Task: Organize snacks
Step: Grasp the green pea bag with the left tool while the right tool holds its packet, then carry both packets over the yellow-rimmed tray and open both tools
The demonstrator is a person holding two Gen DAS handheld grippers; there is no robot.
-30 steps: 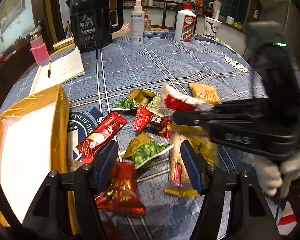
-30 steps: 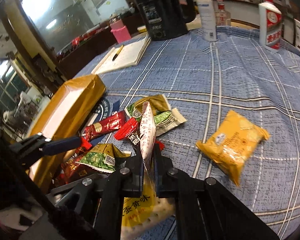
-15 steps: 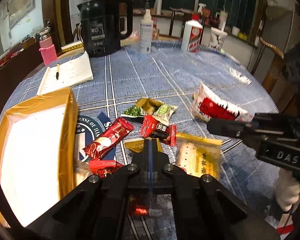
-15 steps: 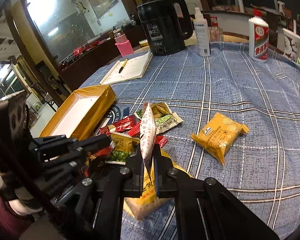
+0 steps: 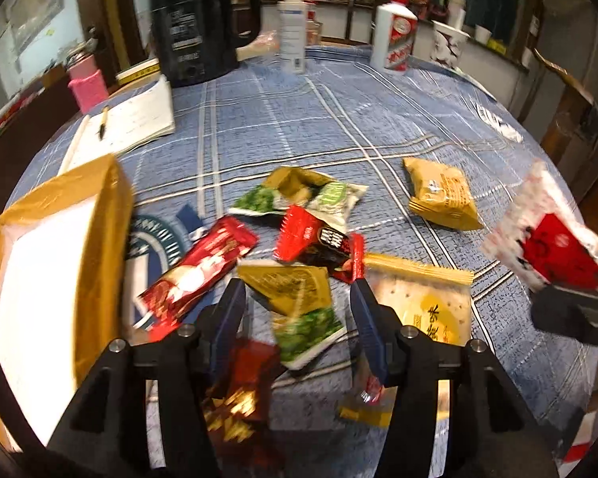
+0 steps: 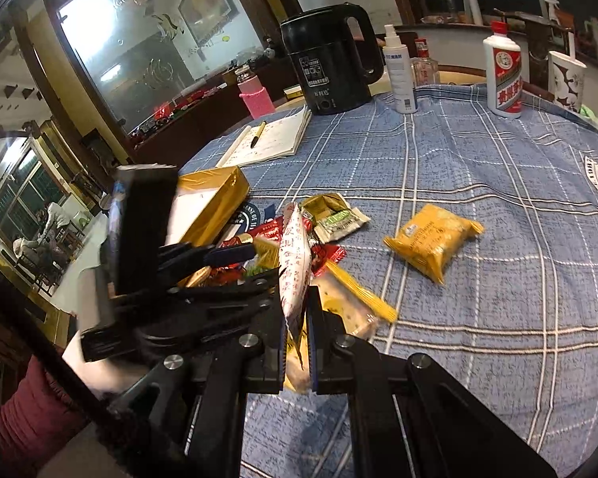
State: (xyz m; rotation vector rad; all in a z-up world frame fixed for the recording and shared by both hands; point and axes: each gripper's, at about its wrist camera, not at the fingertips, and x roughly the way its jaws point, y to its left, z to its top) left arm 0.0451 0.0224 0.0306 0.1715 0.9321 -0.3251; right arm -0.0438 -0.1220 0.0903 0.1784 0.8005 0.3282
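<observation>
Several snack packets lie in a heap on the blue checked tablecloth (image 5: 339,127). My left gripper (image 5: 297,318) is open, its blue fingers either side of a yellow-green packet (image 5: 299,306), just above the heap. A dark red packet (image 5: 239,390) lies below it. My right gripper (image 6: 297,342) is shut on a white-and-red packet (image 6: 295,263) held upright above the table; the packet also shows in the left wrist view (image 5: 550,239). A gold box (image 5: 48,279) with a white inside stands at the left. A yellow packet (image 5: 440,195) lies apart at the right.
A black kettle (image 5: 199,28), a spray bottle (image 5: 293,28), a white liquor bottle (image 5: 394,36) and a paper cup (image 5: 446,44) stand at the far edge. An open notebook with a pen (image 5: 131,123) and a pink bottle (image 5: 87,83) are at the far left.
My left gripper was shut half a second ago and is now open again over the heap. My right gripper has lifted the white-and-red packet further right and away from the heap.
</observation>
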